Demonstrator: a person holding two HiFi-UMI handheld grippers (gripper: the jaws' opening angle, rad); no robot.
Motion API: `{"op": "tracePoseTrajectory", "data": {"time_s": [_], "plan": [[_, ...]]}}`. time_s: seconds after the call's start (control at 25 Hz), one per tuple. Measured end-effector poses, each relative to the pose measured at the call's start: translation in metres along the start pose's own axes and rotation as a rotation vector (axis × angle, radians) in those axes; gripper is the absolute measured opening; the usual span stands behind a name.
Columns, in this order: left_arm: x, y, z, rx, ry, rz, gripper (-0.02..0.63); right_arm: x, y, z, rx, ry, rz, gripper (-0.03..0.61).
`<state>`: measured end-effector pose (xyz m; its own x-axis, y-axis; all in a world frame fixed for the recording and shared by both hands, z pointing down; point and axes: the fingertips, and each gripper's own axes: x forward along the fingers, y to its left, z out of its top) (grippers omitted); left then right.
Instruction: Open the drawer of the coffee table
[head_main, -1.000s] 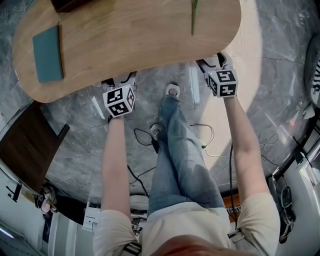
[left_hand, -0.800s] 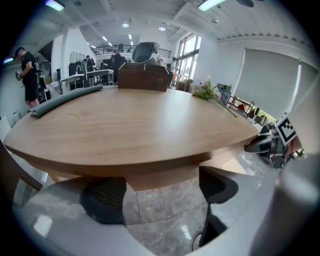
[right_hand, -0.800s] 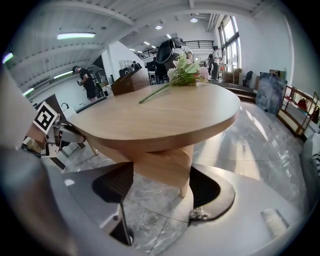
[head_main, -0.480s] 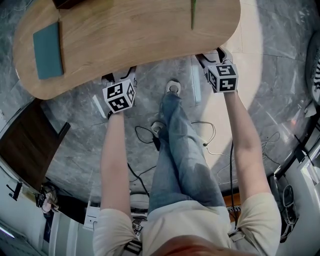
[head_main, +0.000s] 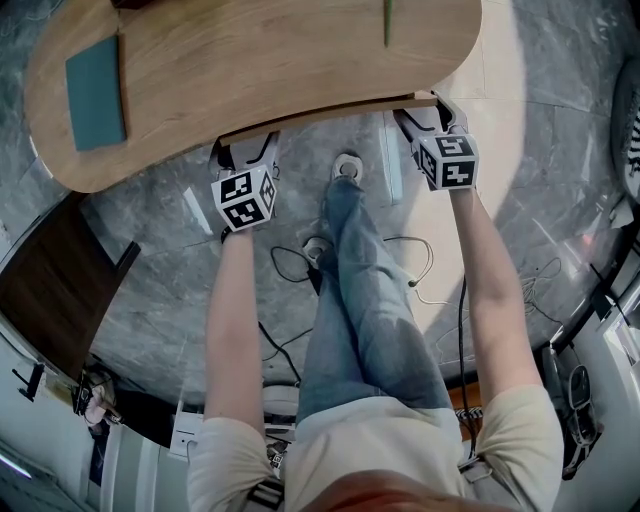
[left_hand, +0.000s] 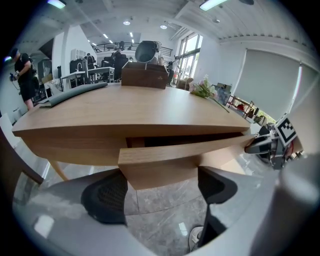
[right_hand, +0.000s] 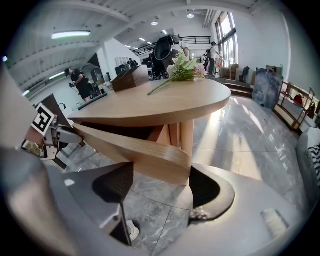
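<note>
The oval wooden coffee table (head_main: 260, 70) fills the top of the head view. Its drawer front (head_main: 330, 112) stands a little way out from under the tabletop, with a dark gap behind it. My left gripper (head_main: 243, 150) is at the drawer's left end and my right gripper (head_main: 420, 108) at its right end. In the left gripper view the drawer front (left_hand: 165, 160) crosses between the spread jaws of the left gripper (left_hand: 160, 192). In the right gripper view the curved end of the drawer front (right_hand: 135, 150) sits between the spread jaws of the right gripper (right_hand: 160, 186). Neither pair clamps the panel.
A teal book (head_main: 95, 90) and a green stem (head_main: 387, 20) lie on the tabletop. The person's legs and shoes (head_main: 345, 180) stand between the grippers on grey stone floor. Cables (head_main: 400, 270) trail on the floor. A dark cabinet (head_main: 50, 290) stands at the left.
The drawer front has come out from under the tabletop. Both grippers have moved back toward the person with it.
</note>
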<state>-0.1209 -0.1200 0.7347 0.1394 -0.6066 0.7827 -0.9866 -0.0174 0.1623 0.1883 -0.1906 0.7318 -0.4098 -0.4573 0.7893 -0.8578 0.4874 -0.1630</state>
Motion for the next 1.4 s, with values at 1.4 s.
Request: {"op": "tracePoseTrajectory", "data": {"time_s": [1.4], "plan": [[-0.049,-0.014,-0.067,-0.001,0.039,-0.015,0.414,-0.046,0.027,-0.069,0.046,0.053,-0.031,0.344]]}}
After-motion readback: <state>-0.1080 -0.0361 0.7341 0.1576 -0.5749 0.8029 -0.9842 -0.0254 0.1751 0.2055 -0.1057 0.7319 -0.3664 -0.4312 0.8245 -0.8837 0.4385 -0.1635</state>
